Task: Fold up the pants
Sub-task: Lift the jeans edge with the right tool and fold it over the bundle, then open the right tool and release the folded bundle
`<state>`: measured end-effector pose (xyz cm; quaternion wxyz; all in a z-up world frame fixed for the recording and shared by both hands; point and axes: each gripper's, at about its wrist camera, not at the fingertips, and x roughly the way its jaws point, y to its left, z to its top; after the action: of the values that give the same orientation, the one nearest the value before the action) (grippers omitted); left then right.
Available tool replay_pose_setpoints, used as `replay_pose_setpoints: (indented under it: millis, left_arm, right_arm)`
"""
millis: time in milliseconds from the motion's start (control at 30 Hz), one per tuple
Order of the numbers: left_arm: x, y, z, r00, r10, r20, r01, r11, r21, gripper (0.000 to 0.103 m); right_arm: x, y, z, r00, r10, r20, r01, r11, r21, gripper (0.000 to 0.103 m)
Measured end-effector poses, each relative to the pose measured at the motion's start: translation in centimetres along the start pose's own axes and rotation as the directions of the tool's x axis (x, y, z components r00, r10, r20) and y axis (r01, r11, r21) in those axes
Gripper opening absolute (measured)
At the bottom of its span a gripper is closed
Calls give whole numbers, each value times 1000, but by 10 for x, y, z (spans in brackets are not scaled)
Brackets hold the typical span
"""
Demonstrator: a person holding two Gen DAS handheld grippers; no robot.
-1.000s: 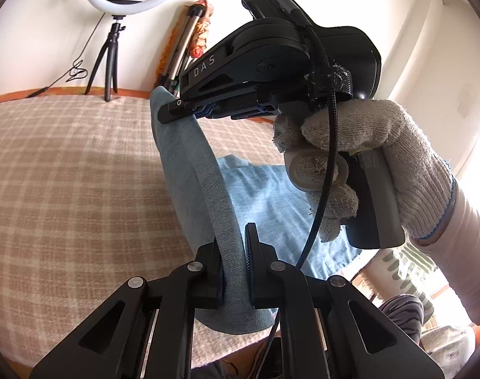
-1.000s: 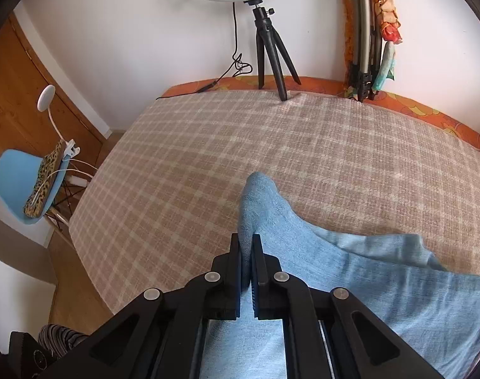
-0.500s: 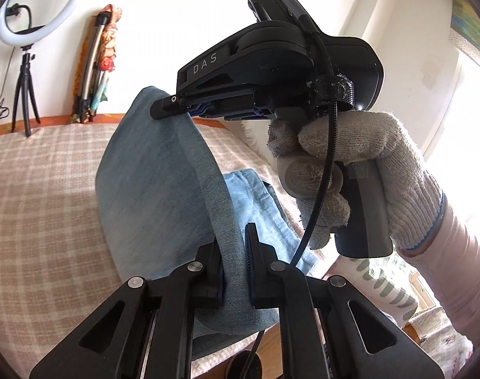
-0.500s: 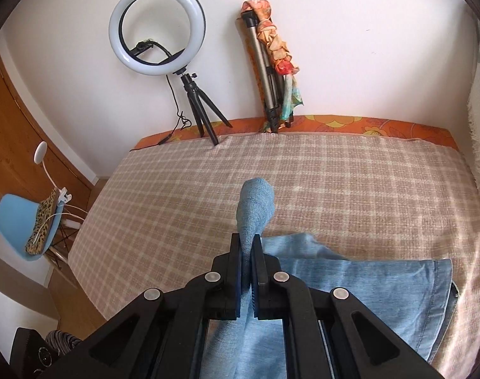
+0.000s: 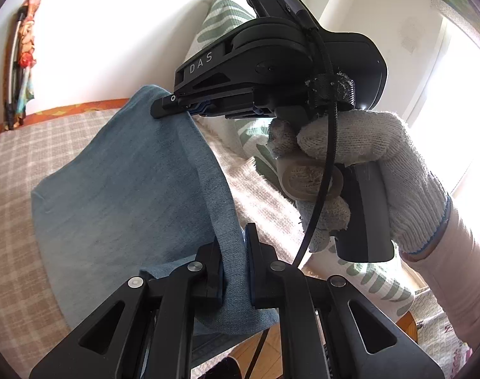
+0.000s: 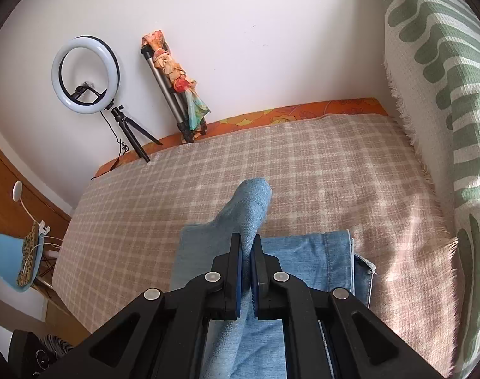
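Light blue denim pants lie on the plaid bed cover. My right gripper is shut on a lifted edge of the denim, and the fabric rises in a fold beyond its tips. My left gripper is shut on the same raised edge of the pants. In the left wrist view the right gripper pinches the far corner, with a gloved hand on its grip. The cloth hangs stretched between both grippers above the lower layer.
A green-and-white patterned blanket borders the bed on the right. A ring light on a tripod and a folded tripod wrapped in a colourful cloth stand against the far wall. A blue chair is left of the bed.
Both grippers have carried the lifted denim edge sideways over the lower layer toward the patterned blanket. The views swung, so the ring light drifted left. Both grips stayed shut.
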<state>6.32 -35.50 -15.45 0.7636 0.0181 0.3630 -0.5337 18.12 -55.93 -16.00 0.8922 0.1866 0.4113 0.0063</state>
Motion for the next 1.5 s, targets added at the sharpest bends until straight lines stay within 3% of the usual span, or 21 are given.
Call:
replay_pose_setpoints:
  millis: [433, 733, 967, 1067, 1167, 1300, 1500]
  left_arm:
    - [86, -6, -3, 994, 15, -113, -12, 999, 32, 9]
    - [111, -7, -8, 989, 33, -144, -31, 999, 16, 9]
    - [120, -23, -10, 988, 35, -151, -28, 998, 53, 26]
    - [121, -21, -13, 987, 15, -161, -9, 999, 36, 29]
    - [121, -23, -16, 985, -12, -171, 20, 999, 45, 32]
    - [121, -38, -21, 981, -36, -191, 54, 994, 95, 32]
    - [99, -48, -30, 982, -40, -184, 66, 988, 139, 35]
  right_arm:
    - [29, -90, -19, 999, -13, -46, 17, 997, 81, 2]
    - [55, -106, -25, 995, -39, -94, 44, 998, 51, 2]
    - [53, -105, -25, 993, -55, -100, 59, 998, 38, 4]
    - [44, -107, -24, 994, -68, -88, 73, 996, 52, 11]
    - [29, -111, -23, 993, -102, -55, 105, 993, 54, 30]
    - [4, -118, -22, 994, -109, -18, 110, 991, 74, 32]
    - [-33, -117, -35, 995, -96, 40, 93, 993, 72, 45]
